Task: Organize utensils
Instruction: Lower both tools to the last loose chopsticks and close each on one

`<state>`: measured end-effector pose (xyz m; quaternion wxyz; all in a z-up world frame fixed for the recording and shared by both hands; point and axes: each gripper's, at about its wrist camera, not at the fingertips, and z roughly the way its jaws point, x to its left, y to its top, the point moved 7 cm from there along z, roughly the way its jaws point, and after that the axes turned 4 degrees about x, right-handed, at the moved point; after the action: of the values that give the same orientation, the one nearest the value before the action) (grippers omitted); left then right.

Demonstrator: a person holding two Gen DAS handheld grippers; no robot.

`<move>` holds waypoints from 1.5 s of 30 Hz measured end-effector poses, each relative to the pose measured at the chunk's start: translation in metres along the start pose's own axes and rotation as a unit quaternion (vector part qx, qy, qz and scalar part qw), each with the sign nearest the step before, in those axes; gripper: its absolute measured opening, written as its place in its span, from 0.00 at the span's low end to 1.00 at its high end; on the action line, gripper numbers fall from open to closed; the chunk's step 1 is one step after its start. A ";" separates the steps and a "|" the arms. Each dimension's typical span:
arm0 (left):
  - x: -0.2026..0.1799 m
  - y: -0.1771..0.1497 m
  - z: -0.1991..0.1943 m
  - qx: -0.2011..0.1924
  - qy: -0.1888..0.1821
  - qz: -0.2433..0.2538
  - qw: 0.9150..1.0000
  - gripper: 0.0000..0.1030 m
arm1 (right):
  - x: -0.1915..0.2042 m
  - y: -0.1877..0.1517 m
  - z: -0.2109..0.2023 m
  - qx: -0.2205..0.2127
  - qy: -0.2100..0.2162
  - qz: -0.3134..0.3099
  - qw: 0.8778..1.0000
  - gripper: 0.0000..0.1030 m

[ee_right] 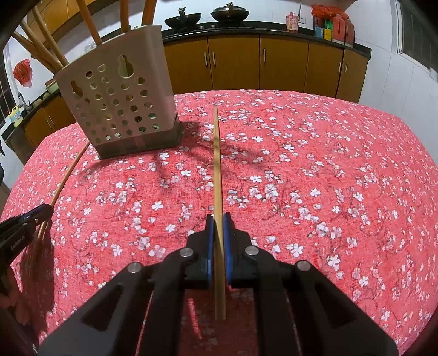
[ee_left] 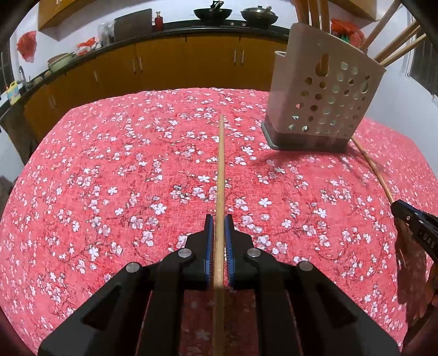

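Note:
My left gripper (ee_left: 219,221) is shut on a wooden chopstick (ee_left: 221,164) that runs straight ahead over the red floral tablecloth (ee_left: 123,178). My right gripper (ee_right: 218,219) is shut on a second chopstick (ee_right: 217,158), also pointing forward. A beige perforated utensil holder (ee_left: 323,90) stands on a dark base at the far right in the left wrist view. In the right wrist view the holder (ee_right: 117,101) is at the far left, with several wooden sticks standing in it. Each gripper shows at the edge of the other's view: the right gripper (ee_left: 397,206) and the left gripper (ee_right: 46,209).
The table's far edge lies just beyond the holder. Behind it run yellow-brown kitchen cabinets (ee_right: 260,63) under a dark counter with two woks (ee_right: 230,12). A sink (ee_left: 22,79) and bottles sit at the far left.

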<state>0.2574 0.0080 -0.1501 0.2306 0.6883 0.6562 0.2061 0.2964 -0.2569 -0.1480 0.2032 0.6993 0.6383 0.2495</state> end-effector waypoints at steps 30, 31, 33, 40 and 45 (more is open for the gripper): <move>-0.016 0.005 0.001 0.000 0.008 0.008 1.000 0.39 | 0.000 -0.001 0.001 -0.001 0.001 0.002 1.000 0.09; -0.014 0.005 0.001 0.000 0.007 0.005 1.000 0.39 | 0.000 -0.001 0.001 -0.001 0.001 0.002 1.000 0.09; -0.009 0.005 0.000 -0.002 0.000 -0.007 1.000 0.39 | 0.000 -0.001 0.001 -0.001 0.001 0.002 1.000 0.09; -0.001 0.000 -0.005 -0.005 -0.006 -0.025 1.000 0.31 | 0.000 -0.002 0.001 -0.002 0.003 0.003 1.000 0.09; -0.001 -0.005 -0.009 -0.003 -0.003 -0.020 1.000 0.18 | -0.001 -0.002 0.001 -0.002 0.001 0.003 1.000 0.09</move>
<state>0.2478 0.0074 -0.1462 0.2388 0.6749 0.6686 0.2009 0.2954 -0.2576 -0.1499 0.2034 0.7003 0.6362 0.2520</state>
